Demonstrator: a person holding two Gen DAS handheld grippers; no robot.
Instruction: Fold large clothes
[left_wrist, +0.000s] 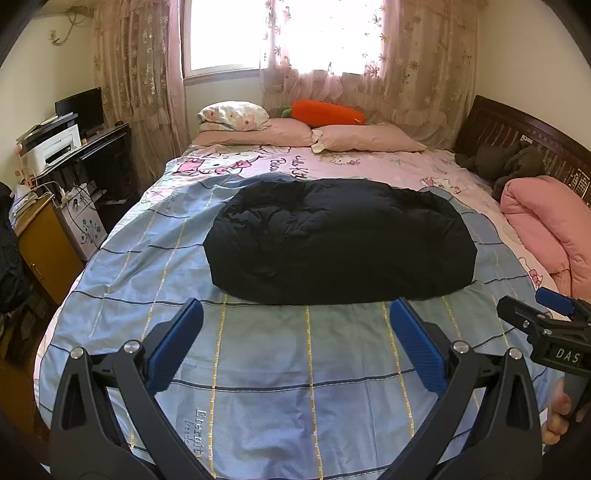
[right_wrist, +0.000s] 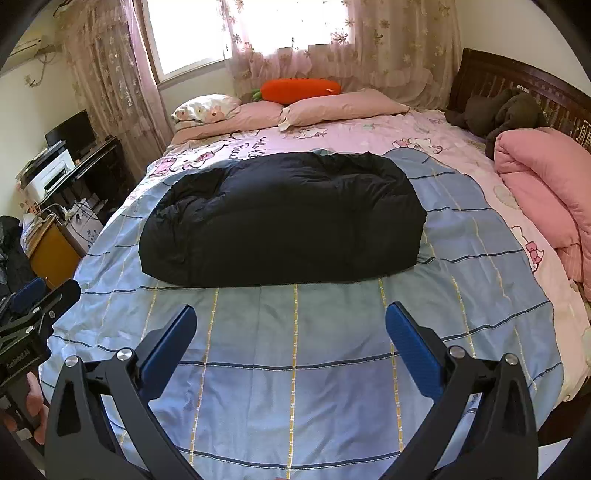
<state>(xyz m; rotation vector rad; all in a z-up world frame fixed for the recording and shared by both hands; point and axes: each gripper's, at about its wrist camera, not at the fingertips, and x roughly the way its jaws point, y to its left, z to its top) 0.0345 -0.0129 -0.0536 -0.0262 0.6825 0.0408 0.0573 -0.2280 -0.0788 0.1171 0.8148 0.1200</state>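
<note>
A dark navy puffy garment (left_wrist: 340, 240) lies folded into a thick rectangular bundle on a blue checked sheet (left_wrist: 266, 369) on the bed; it also shows in the right wrist view (right_wrist: 284, 218). My left gripper (left_wrist: 295, 314) is open and empty, held above the sheet just short of the bundle's near edge. My right gripper (right_wrist: 291, 317) is open and empty, also above the sheet short of the bundle. The right gripper shows at the right edge of the left wrist view (left_wrist: 535, 306). The left gripper shows at the left edge of the right wrist view (right_wrist: 40, 295).
Pink pillows (left_wrist: 369, 138) and an orange carrot plush (left_wrist: 325, 110) lie at the far end under the window. A folded pink quilt (left_wrist: 550, 221) and dark clothes (left_wrist: 506, 162) lie at the right by the wooden headboard (left_wrist: 517, 125). A desk with a printer (left_wrist: 55, 147) stands left.
</note>
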